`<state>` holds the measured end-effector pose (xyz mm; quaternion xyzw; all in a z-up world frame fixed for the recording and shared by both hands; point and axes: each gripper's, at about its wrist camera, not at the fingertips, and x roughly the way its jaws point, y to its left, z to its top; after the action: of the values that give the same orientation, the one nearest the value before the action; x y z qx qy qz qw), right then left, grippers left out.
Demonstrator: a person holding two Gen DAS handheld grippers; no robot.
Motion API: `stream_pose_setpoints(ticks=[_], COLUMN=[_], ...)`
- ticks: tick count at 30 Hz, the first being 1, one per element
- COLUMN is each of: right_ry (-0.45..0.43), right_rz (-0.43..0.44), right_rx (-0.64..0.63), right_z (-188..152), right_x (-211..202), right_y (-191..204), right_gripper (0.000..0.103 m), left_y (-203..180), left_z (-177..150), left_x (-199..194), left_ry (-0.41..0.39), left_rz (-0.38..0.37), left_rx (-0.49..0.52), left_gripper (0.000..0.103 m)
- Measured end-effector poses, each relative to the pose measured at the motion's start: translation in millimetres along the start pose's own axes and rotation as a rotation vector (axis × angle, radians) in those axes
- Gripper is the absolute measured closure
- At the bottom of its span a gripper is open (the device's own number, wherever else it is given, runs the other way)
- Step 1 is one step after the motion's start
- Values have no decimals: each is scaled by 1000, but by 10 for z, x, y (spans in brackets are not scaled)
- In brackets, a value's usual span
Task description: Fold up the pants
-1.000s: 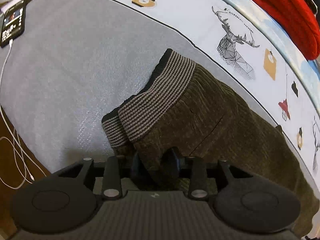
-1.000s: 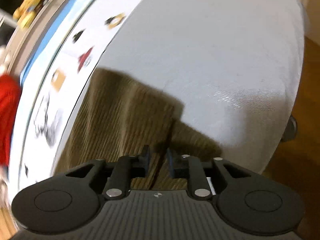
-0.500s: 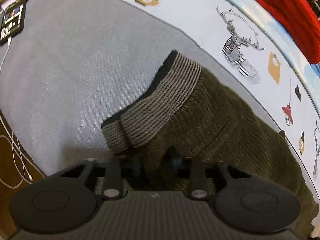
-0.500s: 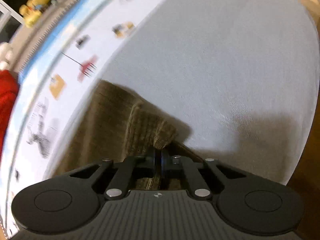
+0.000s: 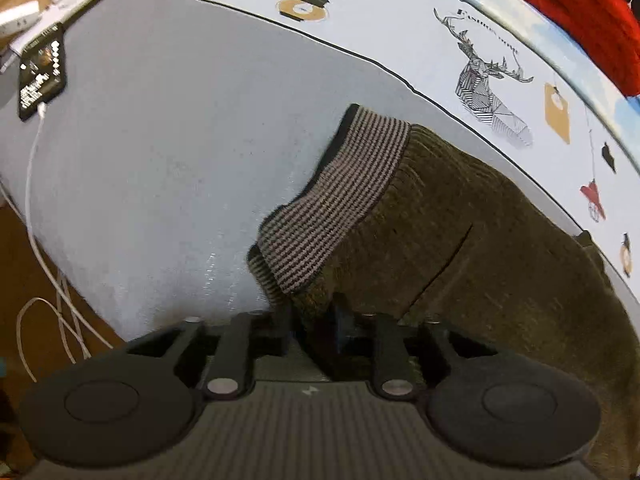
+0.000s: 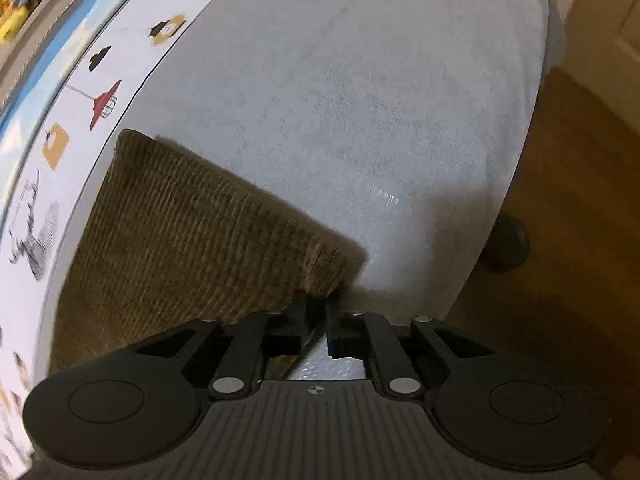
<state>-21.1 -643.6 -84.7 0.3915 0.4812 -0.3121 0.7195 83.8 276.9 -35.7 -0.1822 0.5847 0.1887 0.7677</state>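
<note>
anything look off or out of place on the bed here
Only small things: a phone lies plugged in at the grey sheet's far corner, and the pants' striped waistband sits bunched, not flat. Nothing looks spilled or damaged.

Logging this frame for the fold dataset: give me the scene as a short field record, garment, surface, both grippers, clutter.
garment: olive-brown corduroy pants with a striped ribbed waistband, lying on the bed
surface: pale grey bedsheet with a printed deer-and-lamp border
left gripper: jaws opening, pants fabric below the waistband between them
right gripper: jaws opening, narrow gap, at the pants' other end by a corner; contact unclear
clutter: black phone on a white charging cable; red knitted fabric beyond the border
</note>
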Motion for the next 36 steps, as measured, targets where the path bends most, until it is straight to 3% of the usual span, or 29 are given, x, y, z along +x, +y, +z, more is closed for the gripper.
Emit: stream_pose_setpoints(ticks=[2,5,8,10,12,14,16,18,19,20,21,25,28,33,36], right_ry=[-46,-173,-294,-329,-295,-196,-55,47,46,40,21,-57,-184,-310,-324], right_rz=[-21,-58,-36,3,67,108,58,-21,-11,-10,-14,111,135,126,146], right_rx=[6,-52,-160,-218,-271,-301,-328,-310,-293,-300,-306,-212,-217,-292,-350], right_z=[-12,-47,-101,-152,-189,-184,-242,-271,-254,-242,-226,-44,135,386,559], right_x=[-110,-320,-490,-541,-489,-313,-60,150,153,134,103,-36,-115,-7,173], right_y=[-6,100,264,366,468,556,580,523,506,524,546,564,726,933,1047], right_gripper=[88,87,87,86,85,85,85,85,85,85,84,72,62,51,50], left_y=[-2,-41,-165,-245,-337,-446,-517,-522,-504,-485,-485,-556,-612,-526,-490], left_z=[-3,0,27,42,49,35,11,-13,-44,-72,-92,-118,-194,-161,-145], left_x=[-91,-273,-440,-483,-490,-441,-323,-92,45,174,204,204,281,319,308], left_ry=[-41,-154,-283,-322,-331,-303,-236,-107,-26,47,61,70,94,100,89], left_rz=[35,86,120,81,27,-14,-38,-15,20,50,54,74,110,113,100], left_rx=[-3,15,75,104,144,206,242,268,276,285,302,359,430,394,387], left_gripper=[54,53,54,55,56,56,56,60,66,73,73,73,73,50,48])
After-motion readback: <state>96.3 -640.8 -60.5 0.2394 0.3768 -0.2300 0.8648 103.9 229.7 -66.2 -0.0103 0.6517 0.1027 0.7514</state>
